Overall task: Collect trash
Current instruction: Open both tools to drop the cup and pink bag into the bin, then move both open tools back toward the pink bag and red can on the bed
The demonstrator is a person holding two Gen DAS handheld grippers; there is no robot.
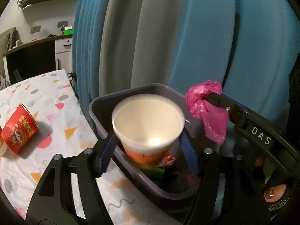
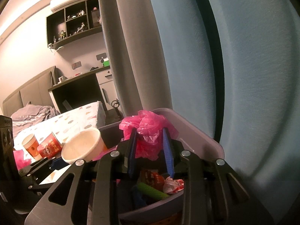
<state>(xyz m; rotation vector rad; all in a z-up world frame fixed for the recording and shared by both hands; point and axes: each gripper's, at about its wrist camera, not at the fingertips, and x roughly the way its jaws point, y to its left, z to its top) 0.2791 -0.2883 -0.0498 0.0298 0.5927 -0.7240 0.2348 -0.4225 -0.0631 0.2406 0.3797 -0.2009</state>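
Left claw [image 1: 148, 140]: clamped on a white paper cup [image 1: 148, 123], tilted mouth toward the camera, held over the grey bin [image 1: 99, 105]. Right claw [image 2: 150, 146]: closed on a crumpled pink plastic bag [image 2: 148, 125], raised above the bin's far rim. Bin contents: wrappers and a green item [image 2: 151, 191]. On the patterned surface [image 1: 56, 131] left of the bin: a red cup [image 1: 18, 129] lying on its side. Blue curtain [image 1: 206, 37] behind.
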